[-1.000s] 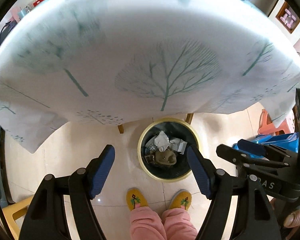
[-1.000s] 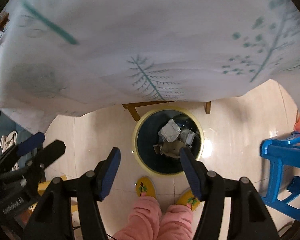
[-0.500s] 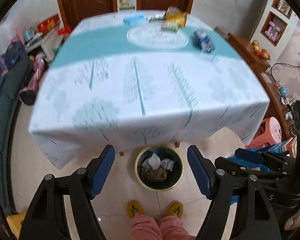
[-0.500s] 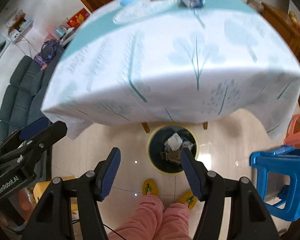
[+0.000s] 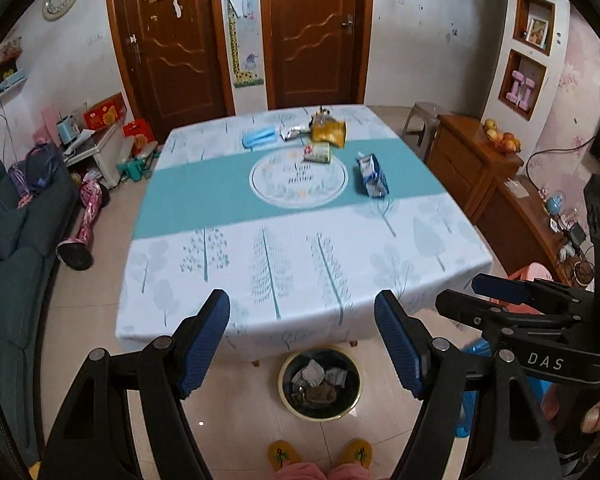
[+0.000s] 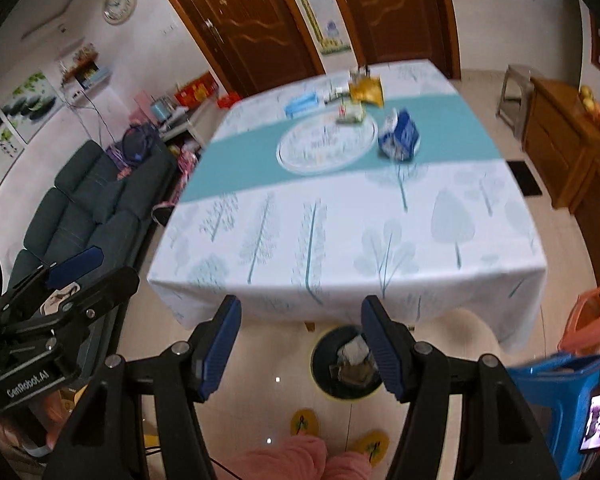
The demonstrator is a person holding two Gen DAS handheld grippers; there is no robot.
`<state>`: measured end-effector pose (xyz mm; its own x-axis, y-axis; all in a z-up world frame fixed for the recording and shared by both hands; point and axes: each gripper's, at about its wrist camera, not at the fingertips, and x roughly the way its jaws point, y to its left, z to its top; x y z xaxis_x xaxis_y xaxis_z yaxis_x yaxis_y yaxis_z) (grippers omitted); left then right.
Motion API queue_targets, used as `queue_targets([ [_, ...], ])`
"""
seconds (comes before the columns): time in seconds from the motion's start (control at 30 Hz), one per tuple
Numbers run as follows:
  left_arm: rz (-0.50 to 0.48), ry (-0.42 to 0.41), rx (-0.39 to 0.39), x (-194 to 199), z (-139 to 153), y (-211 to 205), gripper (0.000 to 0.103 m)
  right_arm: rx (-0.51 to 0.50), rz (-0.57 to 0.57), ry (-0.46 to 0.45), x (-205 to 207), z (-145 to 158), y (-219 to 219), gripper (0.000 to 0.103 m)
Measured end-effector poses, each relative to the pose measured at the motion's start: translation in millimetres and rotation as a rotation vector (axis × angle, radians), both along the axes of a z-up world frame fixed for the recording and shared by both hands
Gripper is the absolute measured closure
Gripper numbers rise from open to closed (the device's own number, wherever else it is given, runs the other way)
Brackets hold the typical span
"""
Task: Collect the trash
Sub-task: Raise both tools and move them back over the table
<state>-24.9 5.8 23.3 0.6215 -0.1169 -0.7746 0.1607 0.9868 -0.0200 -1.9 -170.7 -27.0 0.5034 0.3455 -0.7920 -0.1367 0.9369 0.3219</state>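
Observation:
A round bin (image 5: 320,383) (image 6: 346,363) with crumpled paper in it stands on the floor under the table's near edge. Far back on the tablecloth (image 5: 300,256) (image 6: 340,240) lie a blue-white packet (image 5: 371,176) (image 6: 400,136), a yellow snack bag (image 5: 329,131) (image 6: 366,90), a small green packet (image 5: 318,153), a silver wrapper (image 5: 294,133) and a blue face mask (image 5: 259,137) (image 6: 301,105). My left gripper (image 5: 302,340) and right gripper (image 6: 300,344) are both open and empty, high above the floor, in front of the table's near edge.
A dark sofa (image 5: 12,248) (image 6: 92,208) lines the left side. A wooden cabinet (image 5: 472,164) stands right of the table, with blue (image 6: 556,392) and orange (image 6: 592,316) plastic stools near it. The person's pink trousers and yellow slippers (image 5: 280,456) are below.
Both grippers rose from below the tablecloth's hem to well above the table. The view swung from the bin up to the whole tabletop and the room. The jaws stayed as wide.

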Motion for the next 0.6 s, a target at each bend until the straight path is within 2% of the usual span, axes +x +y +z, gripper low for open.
queue_targets([
  [0.1, 0.015, -0.012, -0.012, 6, 16, -4, 0.030, -0.006, 0.004, -0.043, 2, 14, -7, 0.040],
  [0.3, 0.006, 0.004, -0.062, 22, 29, -7, 0.030, -0.013, -0.019, -0.108, 11, 38, -21, 0.041],
  [0.6, -0.048, -0.003, -0.131, 75, 40, 4, 0.030, -0.040, -0.098, -0.131, 49, 53, -26, 0.041],
])
